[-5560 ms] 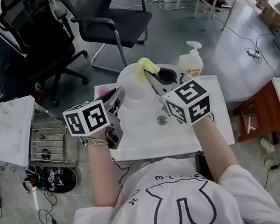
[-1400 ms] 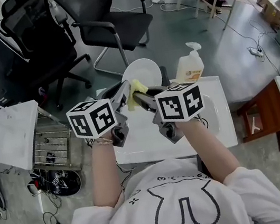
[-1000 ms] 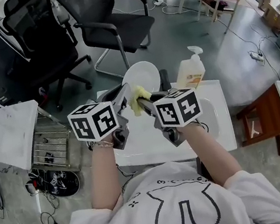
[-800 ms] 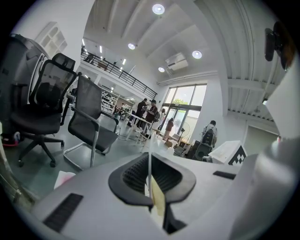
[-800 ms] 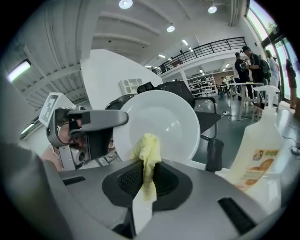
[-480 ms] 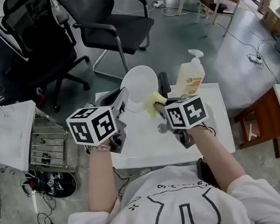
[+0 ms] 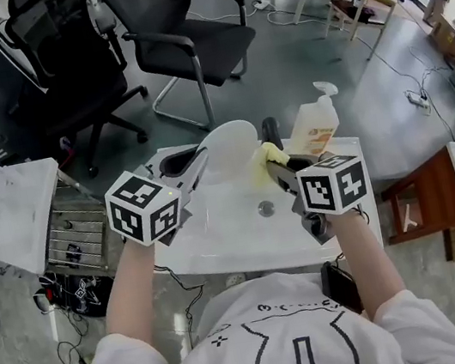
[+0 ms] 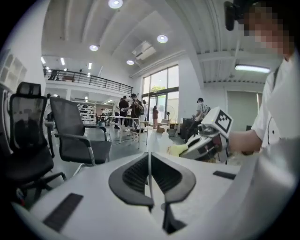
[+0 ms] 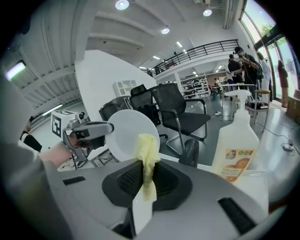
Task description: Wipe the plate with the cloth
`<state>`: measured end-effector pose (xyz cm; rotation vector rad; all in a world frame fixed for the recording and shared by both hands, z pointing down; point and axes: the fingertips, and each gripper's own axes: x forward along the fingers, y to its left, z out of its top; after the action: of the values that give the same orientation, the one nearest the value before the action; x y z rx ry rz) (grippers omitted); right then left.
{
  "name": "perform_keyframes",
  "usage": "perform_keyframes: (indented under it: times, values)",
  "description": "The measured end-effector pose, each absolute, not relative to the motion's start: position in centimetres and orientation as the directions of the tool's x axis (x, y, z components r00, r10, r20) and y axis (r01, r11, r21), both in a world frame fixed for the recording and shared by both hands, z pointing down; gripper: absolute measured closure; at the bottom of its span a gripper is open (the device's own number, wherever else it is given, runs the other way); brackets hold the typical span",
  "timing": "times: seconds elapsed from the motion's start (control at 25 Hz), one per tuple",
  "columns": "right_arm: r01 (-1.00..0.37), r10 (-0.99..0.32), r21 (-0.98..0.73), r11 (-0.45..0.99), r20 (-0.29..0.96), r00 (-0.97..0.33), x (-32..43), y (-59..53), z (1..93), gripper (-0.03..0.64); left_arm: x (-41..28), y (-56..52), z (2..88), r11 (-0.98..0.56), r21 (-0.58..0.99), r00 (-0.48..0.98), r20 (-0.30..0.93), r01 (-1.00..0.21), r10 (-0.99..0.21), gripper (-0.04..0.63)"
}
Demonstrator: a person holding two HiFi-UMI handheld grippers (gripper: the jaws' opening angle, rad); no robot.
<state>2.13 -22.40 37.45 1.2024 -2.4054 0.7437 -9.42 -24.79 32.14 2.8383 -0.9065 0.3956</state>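
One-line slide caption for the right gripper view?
Right tongs pinch a yellow cloth in front of the white plate held up by the left tongs, soap bottle at right.

We see the plate (image 7: 230,146) upright over the sink's (image 7: 222,252) far edge, clamped by the left gripper (image 7: 199,157) on its left side. The cloth (image 7: 268,156), pinched in the right gripper (image 7: 280,169), is just right of the plate; contact unclear. Tap (image 7: 269,128) behind the cloth at mid far edge, bottle (image 7: 315,126) at the far right corner, drain (image 7: 265,208) at centre. Chair (image 7: 185,40) beyond, bag (image 7: 11,215) off the left edge.
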Motion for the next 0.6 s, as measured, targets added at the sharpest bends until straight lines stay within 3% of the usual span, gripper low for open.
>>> perform_keyframes:
  times: [0.24,0.6]
  values:
    - [-0.796,-0.639,-0.245,0.554,0.488,-0.595,2.8,-22.1,34.6,0.569,-9.2,-22.8,33.5,-0.862,-0.333,0.793,0.362,-0.381,-0.49,0.577]
    - [-0.73,-0.6,-0.164,0.663,0.467,-0.65,0.5,-21.6,31.8,0.569,-8.3,-20.6,34.7,-0.673,-0.738,0.784,0.385,-0.055,-0.486,0.577]
